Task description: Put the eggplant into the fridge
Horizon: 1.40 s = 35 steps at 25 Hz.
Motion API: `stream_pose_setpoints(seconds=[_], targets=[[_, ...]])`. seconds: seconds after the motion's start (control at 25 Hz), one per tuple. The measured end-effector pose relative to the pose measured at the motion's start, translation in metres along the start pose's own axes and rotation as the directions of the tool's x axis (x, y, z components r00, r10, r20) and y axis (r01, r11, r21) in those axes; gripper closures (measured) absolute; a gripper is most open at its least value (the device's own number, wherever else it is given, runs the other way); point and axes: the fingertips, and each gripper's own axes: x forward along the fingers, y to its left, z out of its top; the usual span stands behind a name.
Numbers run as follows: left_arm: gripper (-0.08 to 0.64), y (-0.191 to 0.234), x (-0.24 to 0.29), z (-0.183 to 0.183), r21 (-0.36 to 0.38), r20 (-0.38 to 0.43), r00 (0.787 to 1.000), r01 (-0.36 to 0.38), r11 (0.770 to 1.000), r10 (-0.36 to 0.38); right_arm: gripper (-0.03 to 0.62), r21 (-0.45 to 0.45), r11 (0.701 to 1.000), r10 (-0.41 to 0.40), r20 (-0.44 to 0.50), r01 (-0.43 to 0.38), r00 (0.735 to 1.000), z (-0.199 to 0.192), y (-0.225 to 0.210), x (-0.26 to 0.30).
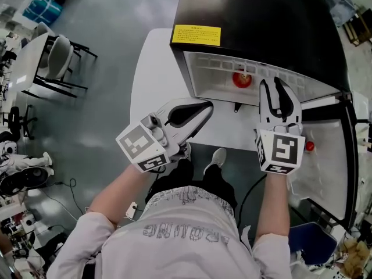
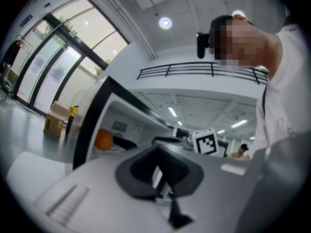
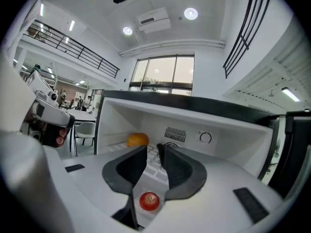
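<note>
No eggplant shows in any view. The black fridge stands open, its door swung out to the right. On its white floor lies a red round fruit, with an orange one further back. My right gripper points into the fridge mouth; its jaws stand a little apart with nothing between them. My left gripper hangs over the white table, left of the fridge opening. Its fingertips meet and hold nothing.
The fridge sits on a white table. A small red thing sits on the inside of the door. Chairs and another table stand at the far left, and a blue bin is on the floor at lower right.
</note>
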Motion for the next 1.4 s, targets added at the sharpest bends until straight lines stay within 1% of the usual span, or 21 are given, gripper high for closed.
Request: stream_pose_setpoints(seconds=[0.12, 0.24, 0.36, 0.52, 0.72, 0.92, 1.04, 1.2, 1.4], targets=[[0.552, -0.003, 0.000, 0.011, 0.013, 0.012, 1.000, 0.003, 1.000, -0.003, 0.511, 0.000, 1.000, 0.010, 0.031, -0.010, 0.999, 0.014, 0.005, -0.012], [0.552, -0.005, 0.000, 0.020, 0.025, 0.022, 1.000, 0.008, 1.000, -0.009, 0.532, -0.010, 1.000, 0.016, 0.054, -0.016, 0.998, 0.026, 0.009, -0.021], [0.552, -0.006, 0.001, 0.026, 0.035, 0.029, 0.999, 0.014, 0.999, -0.015, 0.546, -0.022, 0.999, 0.026, 0.066, -0.025, 0.998, 0.033, 0.013, -0.027], [0.552, -0.007, 0.001, 0.031, 0.038, 0.039, 0.999, 0.018, 0.999, -0.020, 0.558, 0.002, 0.999, 0.039, 0.079, -0.039, 0.996, 0.043, 0.016, -0.036], [0.552, -0.004, 0.001, 0.037, 0.055, 0.044, 0.999, 0.017, 0.998, -0.019, 0.568, 0.008, 0.998, 0.055, 0.083, -0.056, 0.995, 0.051, 0.021, -0.048], [0.552, -0.001, 0.000, 0.042, 0.089, 0.040, 0.999, 0.010, 0.996, -0.013, 0.575, 0.019, 0.998, 0.062, 0.075, -0.064, 0.995, 0.051, 0.026, -0.052], [0.552, -0.001, 0.002, 0.042, 0.108, 0.033, 0.999, 0.015, 0.994, -0.019, 0.580, 0.034, 0.997, 0.066, 0.070, -0.068, 0.995, 0.049, 0.028, -0.054], [0.552, -0.002, 0.004, 0.040, 0.137, 0.019, 0.999, 0.024, 0.990, -0.027, 0.584, 0.031, 0.998, 0.058, 0.057, -0.060, 0.997, 0.043, 0.029, -0.056], [0.552, -0.005, 0.008, 0.038, 0.144, 0.010, 0.999, 0.036, 0.989, -0.038, 0.586, 0.033, 0.998, 0.050, 0.048, -0.051, 0.998, 0.037, 0.025, -0.060]])
